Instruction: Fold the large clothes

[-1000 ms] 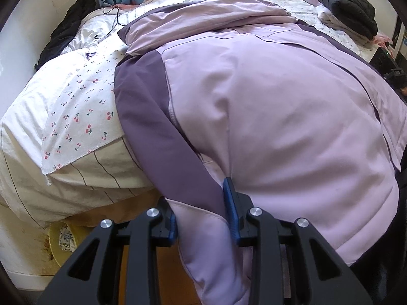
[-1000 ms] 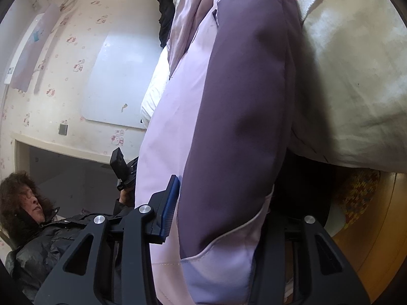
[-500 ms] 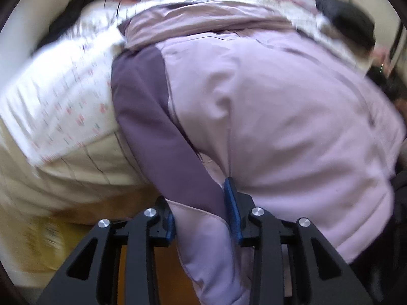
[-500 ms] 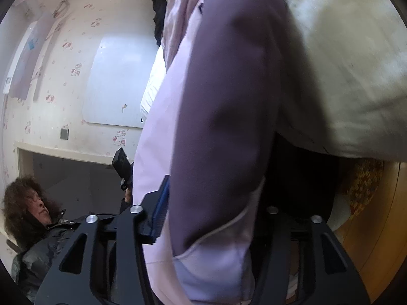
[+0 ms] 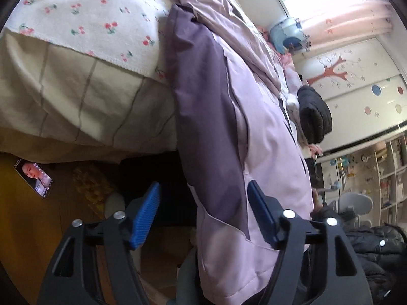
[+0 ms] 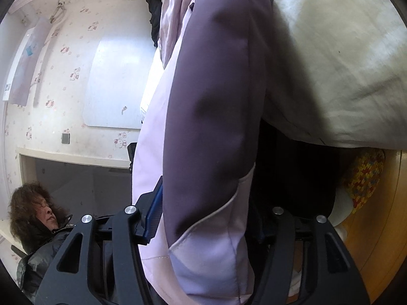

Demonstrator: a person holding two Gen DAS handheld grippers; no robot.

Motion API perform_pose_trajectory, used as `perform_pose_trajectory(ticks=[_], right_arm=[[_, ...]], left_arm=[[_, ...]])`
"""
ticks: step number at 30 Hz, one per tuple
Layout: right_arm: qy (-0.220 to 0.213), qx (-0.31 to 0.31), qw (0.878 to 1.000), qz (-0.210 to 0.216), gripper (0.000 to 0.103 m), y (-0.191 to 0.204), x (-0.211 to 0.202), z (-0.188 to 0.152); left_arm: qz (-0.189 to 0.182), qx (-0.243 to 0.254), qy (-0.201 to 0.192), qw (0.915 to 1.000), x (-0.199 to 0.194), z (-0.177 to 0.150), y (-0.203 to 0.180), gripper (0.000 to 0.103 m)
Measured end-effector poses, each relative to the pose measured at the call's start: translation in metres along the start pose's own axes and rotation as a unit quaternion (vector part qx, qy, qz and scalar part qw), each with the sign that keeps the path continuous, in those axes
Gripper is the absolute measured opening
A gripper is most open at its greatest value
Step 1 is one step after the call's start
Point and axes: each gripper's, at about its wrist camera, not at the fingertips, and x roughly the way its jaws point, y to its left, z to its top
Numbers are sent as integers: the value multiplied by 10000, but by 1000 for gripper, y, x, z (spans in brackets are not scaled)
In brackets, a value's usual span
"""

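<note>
Lilac jacket (image 5: 267,137) draped over bed (image 5: 84,101) edge.
Left gripper (image 5: 203,216) jaws have just been opening, left pad clear of sleeve; right gripper (image 6: 203,218) jaws, opening too, straddle a sleeve (image 6: 216,117), grip unclear.

Materials and finishes seen from my two grippers.

My left gripper (image 5: 203,212) has matt black plastic arms, bright metal screw heads and blue ribbed pads; my right gripper (image 6: 203,218) is built the same; the jacket (image 5: 267,137) is smooth woven cloth with a faint sheen, pale lilac panels stitched to matt darker purple ones, lightly padded; the cherry-print blanket (image 5: 84,17) is soft, slightly nubbly cloth; the striped sheet (image 5: 76,96) under it is plain matt cotton-like cloth; the floor (image 5: 25,216) looks like smooth, semi-gloss wood; the phone (image 5: 33,178) has a glossy screen; the black coat (image 5: 315,117) is quilted, dull-sheen fabric; the wall (image 6: 76,76) is matt printed wallpaper.
</note>
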Motion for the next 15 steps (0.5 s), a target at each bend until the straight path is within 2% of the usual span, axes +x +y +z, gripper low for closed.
perform_pose_trajectory(ticks=[2,4,8,10,15], right_arm=[[14,-21,10000,-48,55,1,-2,1],[25,-59,9999,-94,55,3,-5,3],[74,-121,9998,-113,55,6,-10,4],[66,-122,9999,-83,55,5,-12,3],[35,-78,10000,17,57,3,-10,-3]], left_arm=[[-37,58,298,9995,13,-2,-1,68],[-102,89,401,9991,18,-2,-3,68],[-431,78,309,9986,1,4,-2,68],[-633,65,252,9977,-10,8,-1,72],[-713,-105,286,9970,-15,9,12,79]])
